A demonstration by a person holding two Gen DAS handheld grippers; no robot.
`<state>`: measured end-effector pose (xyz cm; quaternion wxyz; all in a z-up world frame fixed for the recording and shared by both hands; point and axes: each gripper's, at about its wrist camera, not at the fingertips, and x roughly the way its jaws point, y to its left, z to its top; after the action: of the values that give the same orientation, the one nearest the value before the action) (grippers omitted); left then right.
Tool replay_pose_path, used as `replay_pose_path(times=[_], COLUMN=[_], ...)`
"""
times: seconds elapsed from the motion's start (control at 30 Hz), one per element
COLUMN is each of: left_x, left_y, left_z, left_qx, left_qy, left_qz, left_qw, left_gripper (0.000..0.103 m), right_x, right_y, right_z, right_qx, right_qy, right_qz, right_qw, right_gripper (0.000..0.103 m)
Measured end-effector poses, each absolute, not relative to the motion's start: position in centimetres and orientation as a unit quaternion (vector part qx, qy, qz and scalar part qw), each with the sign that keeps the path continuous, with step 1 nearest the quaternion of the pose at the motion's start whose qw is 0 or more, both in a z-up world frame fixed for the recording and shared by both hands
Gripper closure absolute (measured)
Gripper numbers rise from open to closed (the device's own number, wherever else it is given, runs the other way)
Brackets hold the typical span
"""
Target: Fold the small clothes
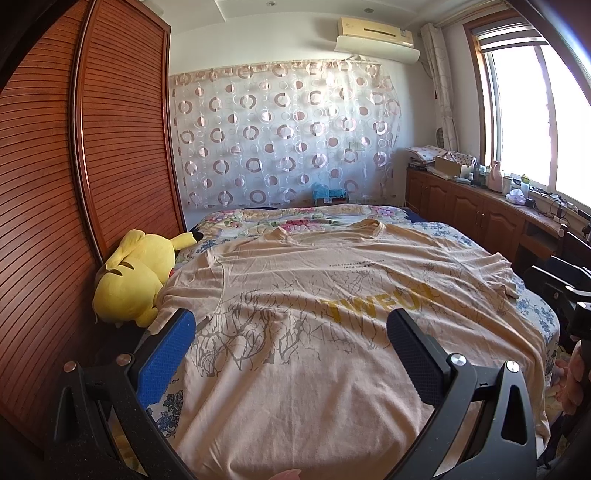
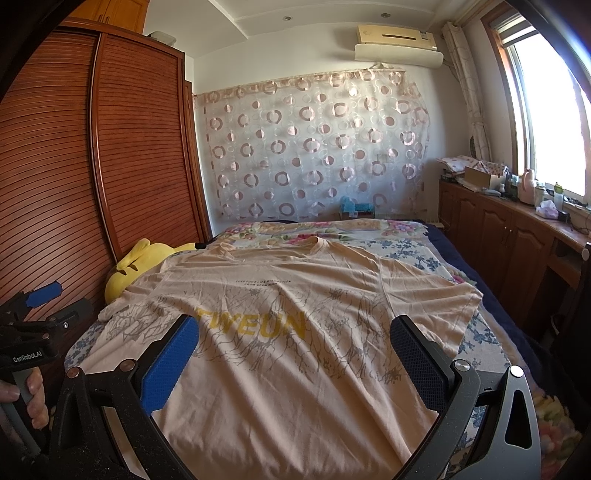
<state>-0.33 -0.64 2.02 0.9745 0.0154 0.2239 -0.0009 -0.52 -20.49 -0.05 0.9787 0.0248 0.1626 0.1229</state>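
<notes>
Item: one peach T-shirt, printed face up, lay spread flat on the bed. Its long axis ran from the bed's near edge to the far end, collar toward the curtained wall, hem at the near edge under both cameras. Sleeves reached out toward the two side edges; the left sleeve touched a yellow plush toy at the bed's left edge. Yellow lettering and grey branch print crossed the chest, upside down to the viewer. The cloth showed light creases.

Left gripper: released, fingers spread wide, nothing between them, above the shirt's lower half. Its outer side also showed at the left edge of the right wrist view, held by a hand.

Right gripper: released, fingers spread wide, nothing between them, above the shirt near the lettering.

Surface: a floral bedspread, blue flowers near, pink flowers at the far end.

Room: slatted wooden wardrobe doors ran along the left side; a sheer curtain with ring pattern hung on the far wall beneath an air conditioner; a bright window stood at right above low wooden cabinets whose top held boxes, bottles and tissues
</notes>
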Motion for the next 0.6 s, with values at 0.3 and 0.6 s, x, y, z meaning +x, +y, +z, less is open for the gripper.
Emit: replay_pose_path(times=[0.3, 0.6], left_x=[1.8, 3.4], left_y=[2.9, 6.8], left_z=[-0.9, -3.0], left_qx=[0.005, 0.004], left_qy=[0.253, 0.278], left_qz=[0.008, 0.033], left_qw=[0.968, 0.96], left_gripper=[0.0, 0.0], right_x=[2.1, 5.2], right_y=[-19.4, -18.3], right_z=[-1.2, -1.6], right_qx=[0.01, -0.012], right_qy=[0.18, 0.191], right_qz=[0.15, 0.177], right_qw=[0.972, 0.965], right_gripper=[0.0, 0.0])
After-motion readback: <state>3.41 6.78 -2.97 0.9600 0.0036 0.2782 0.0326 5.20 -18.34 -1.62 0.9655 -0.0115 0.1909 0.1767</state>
